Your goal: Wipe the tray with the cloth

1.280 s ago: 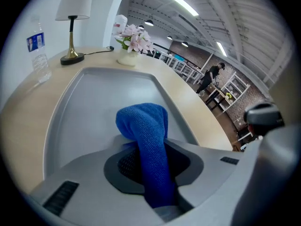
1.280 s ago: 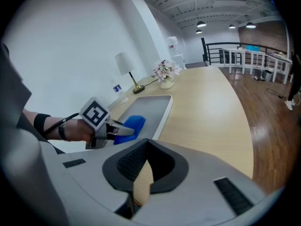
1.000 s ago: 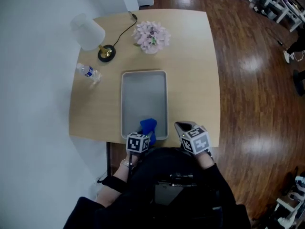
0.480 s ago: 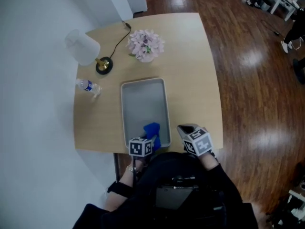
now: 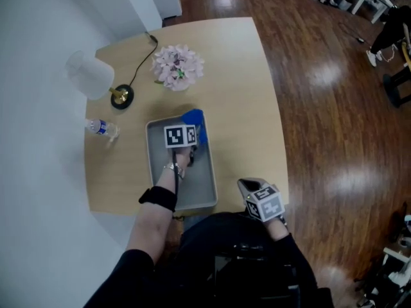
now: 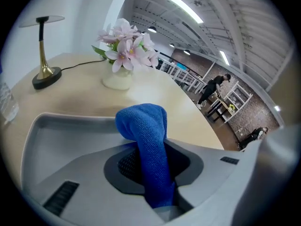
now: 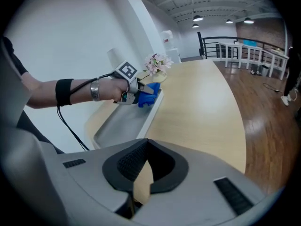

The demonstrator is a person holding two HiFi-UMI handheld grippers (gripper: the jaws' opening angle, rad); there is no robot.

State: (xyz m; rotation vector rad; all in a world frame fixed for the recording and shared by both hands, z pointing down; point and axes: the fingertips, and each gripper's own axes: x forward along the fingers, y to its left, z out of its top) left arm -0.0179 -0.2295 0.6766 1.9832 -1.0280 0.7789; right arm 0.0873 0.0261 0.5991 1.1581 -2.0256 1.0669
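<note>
The cloth [image 6: 141, 121] is a bunched blue fold at the far right corner of the tray [image 5: 200, 186], and our left gripper [image 5: 191, 132] is clamped on it, with the fabric pinched between the pads and its loose head bulging out past the tips. Only that narrow fold is caught, so we judge that a hard drag across the metal could pull it free or roll it up, and the jaws would then scrape the tray instead of wiping it. The wad is small beside the tray floor, so a careless pass could leave strips untouched along the rims. Nothing pins the tray. Our right gripper [image 7: 146, 142] hangs near the table's front edge, well clear of the tray, with its jaws closed and nothing between them. The tray's near end lies close to that front edge of the table [image 5: 247, 101], so a firm pull towards us might slide it off. Just beyond the far rim stands the vase of flowers [image 5: 178, 67], with the lamp [image 5: 94, 76] and the water bottle [image 5: 101, 128] off to the left; a push past the rim could knock the vase over.
</note>
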